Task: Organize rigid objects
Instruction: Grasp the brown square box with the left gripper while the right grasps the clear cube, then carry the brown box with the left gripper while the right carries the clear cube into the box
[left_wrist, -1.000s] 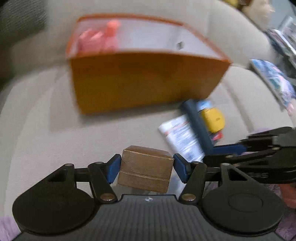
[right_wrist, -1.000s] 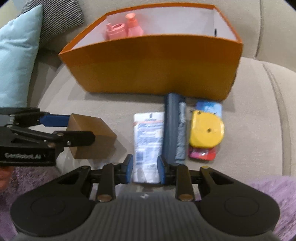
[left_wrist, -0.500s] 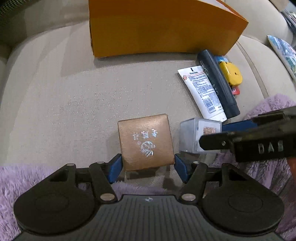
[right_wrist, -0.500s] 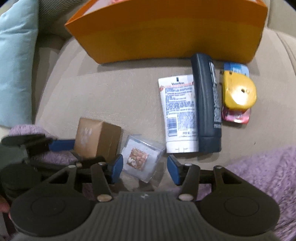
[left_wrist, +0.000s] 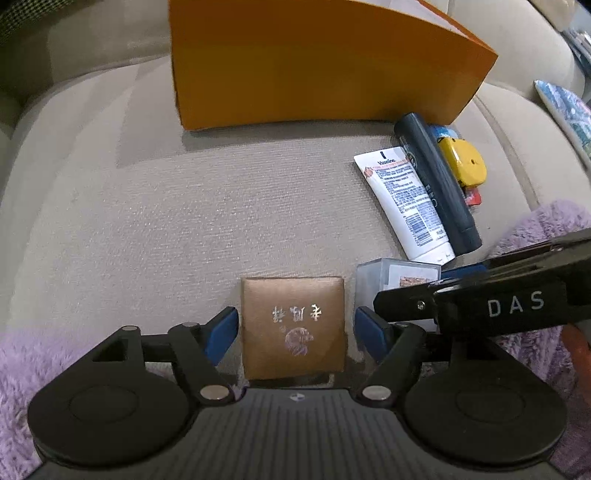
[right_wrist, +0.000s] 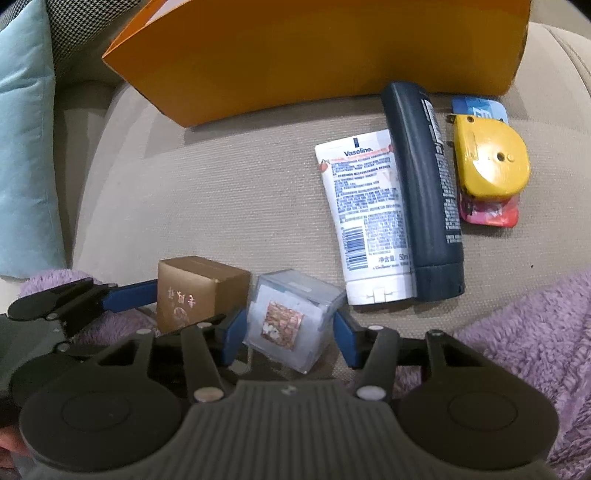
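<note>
Left wrist view: the left gripper (left_wrist: 293, 328) was seen spread open, its blue pads at either side of a small brown cardboard box with silver lettering (left_wrist: 293, 326), slim gaps visible on both sides. The box was set on the beige sofa cushion (left_wrist: 166, 221) at 6 o'clock. A clear plastic cube case (left_wrist: 391, 277) was noted just beside the box at 3 o'clock, partly covered by the right gripper (left_wrist: 424, 295). A white Vaseline tube (left_wrist: 404, 201), a dark blue bottle (left_wrist: 436, 184) and a yellow tape measure (left_wrist: 463, 162) were lined up side by side at 2 o'clock. A large orange paper box (left_wrist: 314, 62) was recorded at 12 o'clock.

Right wrist view: the right gripper (right_wrist: 288, 332) was seen open around the clear case (right_wrist: 291, 317), pads close at each side; contact could not be judged. The brown box (right_wrist: 195, 291) was placed at 9 o'clock of the case, between the left gripper's blue fingers (right_wrist: 129, 295). Purple fleece (right_wrist: 535, 332) was noted at 4 o'clock, a light blue pillow (right_wrist: 26, 147) at 10 o'clock.
</note>
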